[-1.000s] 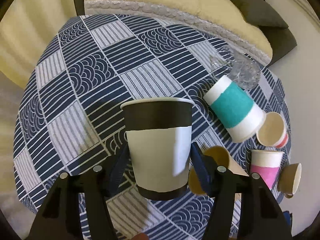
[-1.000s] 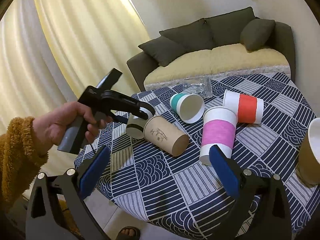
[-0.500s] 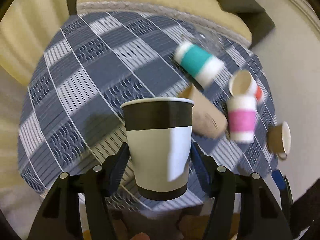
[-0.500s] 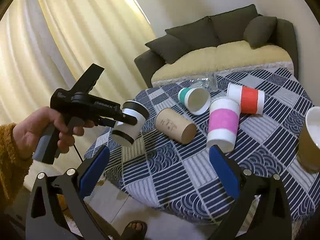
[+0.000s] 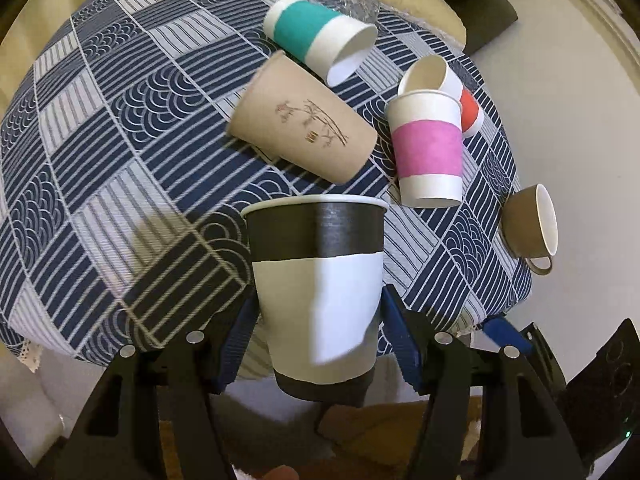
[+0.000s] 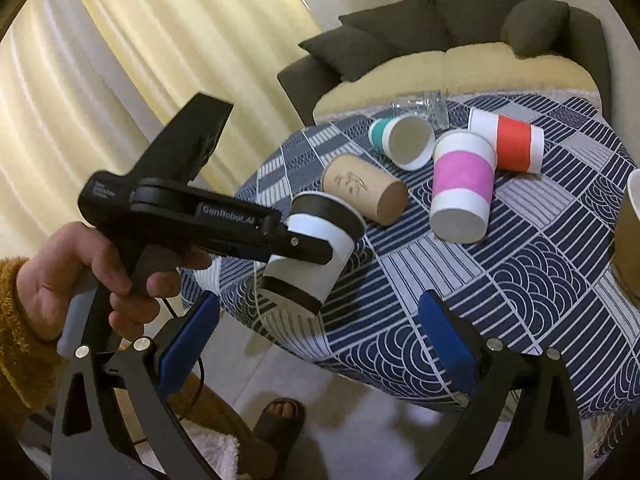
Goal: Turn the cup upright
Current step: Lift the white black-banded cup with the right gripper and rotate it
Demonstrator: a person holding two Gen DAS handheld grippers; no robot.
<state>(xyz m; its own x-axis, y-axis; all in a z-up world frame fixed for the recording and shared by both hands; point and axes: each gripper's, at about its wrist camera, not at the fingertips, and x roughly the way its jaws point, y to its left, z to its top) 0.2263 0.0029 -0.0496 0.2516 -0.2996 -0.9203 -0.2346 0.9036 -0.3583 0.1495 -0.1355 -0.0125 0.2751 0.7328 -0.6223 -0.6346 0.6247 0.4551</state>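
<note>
My left gripper (image 5: 316, 340) is shut on a black-and-white paper cup (image 5: 316, 292), rim up, held in the air at the near-left edge of the round table (image 5: 100, 152). The right wrist view shows that cup (image 6: 316, 248) tilted in the left gripper (image 6: 304, 248). My right gripper (image 6: 316, 344) is open and empty, low in front of the table edge. On the table lie a tan cup (image 5: 300, 124), a teal cup (image 5: 316, 38) and a red cup (image 5: 460, 96) on their sides. A pink cup (image 5: 428, 152) stands mouth down.
A brown mug (image 5: 532, 228) lies on its side near the table's right edge. A clear glass (image 6: 420, 108) stands at the far side. A dark sofa (image 6: 440, 40) is behind the table. A sandalled foot (image 6: 280, 416) is on the floor below.
The left gripper has carried the black-and-white cup back toward the table's near edge and turned it closer to upright. The right gripper stays open and has drawn back slightly.
</note>
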